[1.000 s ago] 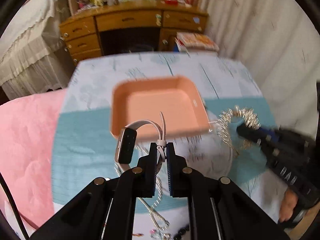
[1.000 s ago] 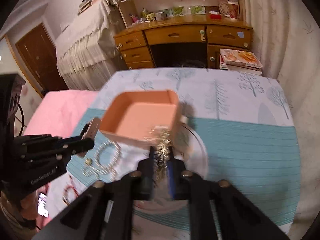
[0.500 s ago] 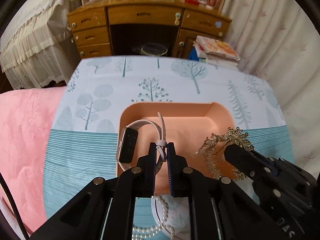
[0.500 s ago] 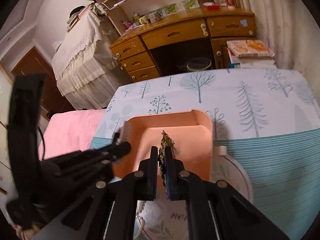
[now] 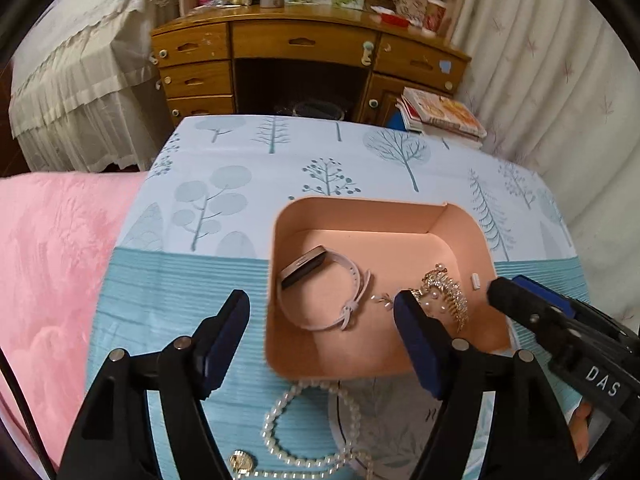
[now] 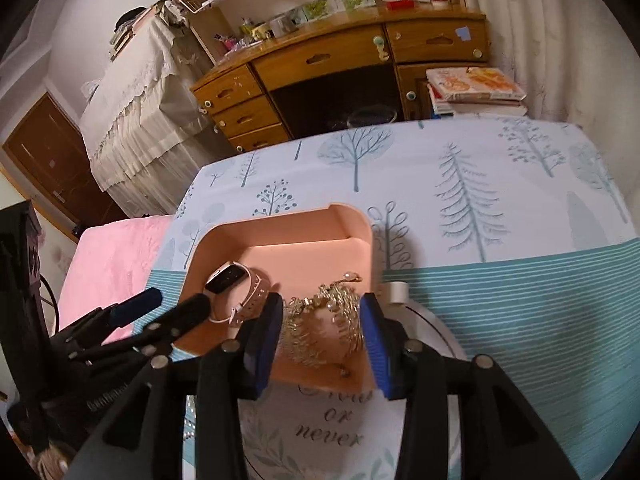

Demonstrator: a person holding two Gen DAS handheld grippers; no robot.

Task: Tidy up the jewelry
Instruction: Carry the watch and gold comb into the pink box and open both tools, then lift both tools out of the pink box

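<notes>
Tree-print tablecloth (image 5: 256, 168) across mid-frame in both views, pink blanket (image 5: 52, 264) at left, wooden desk (image 5: 304, 52) top centre, stack of books (image 5: 440, 114) at upper right of the left wrist view. Pink tray (image 5: 380, 210) right of centre in the left wrist view, left of centre (image 6: 288, 224) in the right wrist view, sat flat on the cloth. White round plate (image 6: 436, 332) partly under the tray's near right corner, lettering legible below the tray. Left gripper (image 5: 322, 320) low centre of its own view, jaws just been opening, now wide apart, nothing between the pads; left finger over the cloth, right finger over the tray. Right gripper (image 6: 322, 320) low centre of its view, jaws just been opening, part open, gold tiara (image 6: 320, 320) lying in the tray beyond the gap, pads not pressing on it. Same tiara (image 5: 442, 294) in the tray's right half in the left wrist view. Pink-strap watch (image 5: 320, 292) lying loose in the tray's left half, face dark, strap looped. Pearl necklace (image 5: 308, 432) on the cloth below the tray, bottom centre, partly on the plate. Small white piece (image 5: 475, 281) on the tray floor right of the tiara.
</notes>
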